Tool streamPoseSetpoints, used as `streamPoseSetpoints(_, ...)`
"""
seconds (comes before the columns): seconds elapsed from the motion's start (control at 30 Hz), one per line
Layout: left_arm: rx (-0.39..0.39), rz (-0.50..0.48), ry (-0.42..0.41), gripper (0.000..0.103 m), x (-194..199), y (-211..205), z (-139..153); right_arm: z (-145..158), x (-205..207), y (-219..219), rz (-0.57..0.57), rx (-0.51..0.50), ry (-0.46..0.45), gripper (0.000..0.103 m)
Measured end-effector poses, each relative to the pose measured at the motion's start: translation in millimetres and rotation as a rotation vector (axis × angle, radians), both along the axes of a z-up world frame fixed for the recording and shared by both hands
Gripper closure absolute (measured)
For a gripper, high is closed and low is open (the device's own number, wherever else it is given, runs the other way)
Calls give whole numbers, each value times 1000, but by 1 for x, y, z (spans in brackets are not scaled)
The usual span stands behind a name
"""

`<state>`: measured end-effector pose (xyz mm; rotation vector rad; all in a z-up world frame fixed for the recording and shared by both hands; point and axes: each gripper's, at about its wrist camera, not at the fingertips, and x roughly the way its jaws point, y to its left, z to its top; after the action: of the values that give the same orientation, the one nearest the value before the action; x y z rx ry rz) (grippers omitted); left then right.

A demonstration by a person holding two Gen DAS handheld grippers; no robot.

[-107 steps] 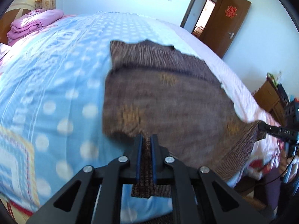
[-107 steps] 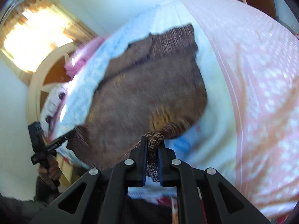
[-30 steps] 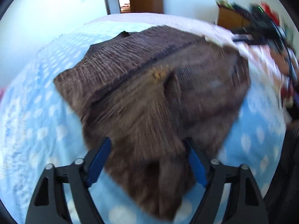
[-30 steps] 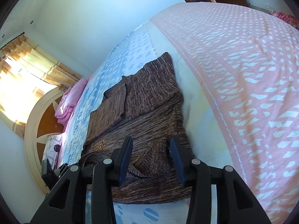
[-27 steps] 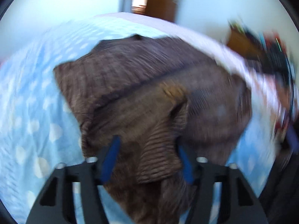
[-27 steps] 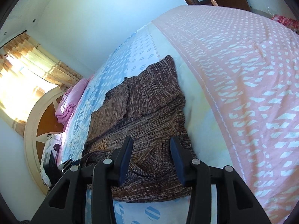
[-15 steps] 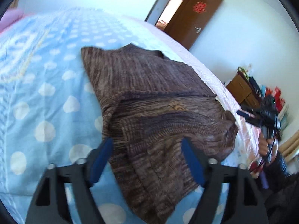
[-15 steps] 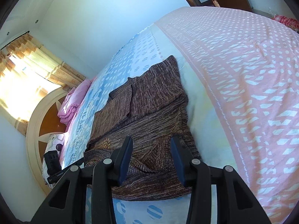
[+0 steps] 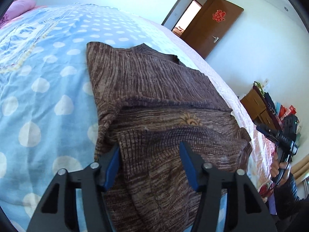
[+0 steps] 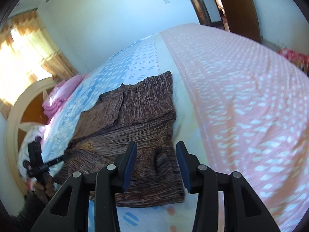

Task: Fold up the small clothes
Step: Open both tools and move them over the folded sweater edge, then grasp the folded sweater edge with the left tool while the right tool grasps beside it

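Observation:
A brown knit sweater [image 9: 154, 104] lies on the bed, its near part folded back over the body in a rumpled layer. It also shows in the right wrist view [image 10: 139, 127]. My left gripper [image 9: 150, 150] is open and empty, its blue-padded fingers [image 9: 114, 160] spread over the sweater's near left edge. My right gripper [image 10: 155, 152] is open and empty, just above the sweater's near right corner. The right gripper [image 9: 278, 135] shows in the left view at far right, and the left gripper [image 10: 40, 162] shows at the left of the right wrist view.
The bed has a blue polka-dot cover [image 9: 38, 77] on the left and a pink patterned cover [image 10: 241, 96] on the right. Folded pink bedding [image 10: 59, 94] lies by the headboard. A wooden door [image 9: 210, 29] and a cluttered cabinet [image 9: 258, 104] stand beyond the bed.
Both grippers let go of the sweater after laying its near part back over the body. Over the last second the left gripper swung round to the near left edge; the right one barely moved.

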<state>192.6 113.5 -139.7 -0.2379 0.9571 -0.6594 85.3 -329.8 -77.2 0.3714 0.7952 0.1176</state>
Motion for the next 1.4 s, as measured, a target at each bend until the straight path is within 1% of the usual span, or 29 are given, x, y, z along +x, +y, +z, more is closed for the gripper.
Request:
streamPoseSetpoints(0.03, 8, 2, -4, 48, -1, -1, 0, 0, 3, 4, 18, -40, 0, 60)
streamPoseSetpoints(0.13, 48, -1, -25, 48, -5, -7, 1, -9, 18, 22, 105, -139, 37, 60)
streamPoseSetpoints(0.2, 75, -3, -38, 47, -7, -11, 2, -18, 24, 35, 175, -155, 69, 60)
streamPoseSetpoints(0.23, 84, -4, -41, 44, -7, -11, 2, -21, 25, 40, 202, -157, 78, 60)
streamPoseSetpoints(0.33, 82, 4, -45, 44, -7, -11, 1, -28, 21, 45, 218, -175, 101, 60)
streamPoseSetpoints(0.37, 79, 9, -48, 45, -7, -10, 1, -29, 19, 43, 215, -153, 106, 60)
streamPoseSetpoints(0.43, 79, 11, -55, 49, -7, -11, 1, -28, 13, 35, 212, -67, 111, 60)
streamPoseSetpoints(0.5, 99, 9, -72, 64, -8, -13, 1, -31, 12, 32, 214, -29, 162, 60)
streamPoseSetpoints(0.53, 113, -1, -70, 80, -8, -16, 1, -35, 14, 33, 234, -20, 192, 60)
streamPoseSetpoints(0.57, 121, -14, -61, 91, -7, -18, 0, -36, 18, 38, 258, -6, 208, 60)
streamPoseSetpoints(0.63, 148, -26, -62, 91, -7, -24, 1, -40, 30, 47, 340, 72, 254, 60)
streamPoseSetpoints(0.67, 175, -32, -73, 91, -7, -28, 3, -40, 36, 49, 359, 107, 264, 60)
streamPoseSetpoints(0.73, 185, -33, -83, 91, -5, -31, 7, -35, 52, 45, 346, 181, 223, 60)
streamPoseSetpoints(0.8, 181, -17, -76, 91, -4, -30, 8, -29, 67, 21, 252, 317, 114, 60)
streamPoseSetpoints(0.83, 177, -9, -68, 91, -3, -28, 7, -29, 71, 8, 166, 370, 77, 60)
streamPoseSetpoints(0.87, 169, -3, -60, 91, -3, -25, 6, -31, 73, -7, 91, 419, 60, 59)
streamPoseSetpoints(0.9, 159, -2, -53, 91, -3, -22, 5, -33, 71, -19, 46, 452, 50, 59)
streamPoseSetpoints(0.93, 153, -4, -46, 91, -3, -19, 4, -34, 67, -25, 26, 459, 40, 59)
streamPoseSetpoints(0.97, 150, -6, -41, 91, -3, -18, 3, -33, 61, -27, 20, 433, 32, 59)
streamPoseSetpoints(1.0, 138, -12, -32, 91, -3, -17, 1, -31, 55, -26, 28, 378, 28, 59)
streamPoseSetpoints(1.1, 117, -21, -15, 90, 0, -16, -1, -24, 39, -7, 105, 203, 28, 59)
streamPoseSetpoints(1.13, 119, -20, -12, 88, 1, -17, -1, -21, 35, 1, 135, 116, 27, 59)
streamPoseSetpoints(1.17, 122, -23, -11, 87, 2, -18, -1, -17, 27, 9, 160, -11, 16, 59)
streamPoseSetpoints(1.23, 129, -31, -14, 87, 2, -19, 0, -13, 16, 20, 195, -215, -15, 59)
streamPoseSetpoints(1.27, 132, -39, -14, 82, 3, -21, 0, -13, 12, 30, 239, -318, -20, 60)
streamPoseSetpoints(1.3, 133, -43, -12, 79, 3, -21, 0, -15, 11, 36, 285, -386, -11, 60)
streamPoseSetpoints(1.33, 131, -45, -9, 73, 3, -22, 1, -20, 9, 48, 350, -467, 8, 60)
streamPoseSetpoints(1.37, 129, -47, -7, 64, 3, -22, 2, -25, 10, 55, 395, -514, 17, 60)
streamPoseSetpoints(1.4, 131, -49, -6, 61, 3, -23, 2, -29, 9, 62, 442, -562, 18, 60)
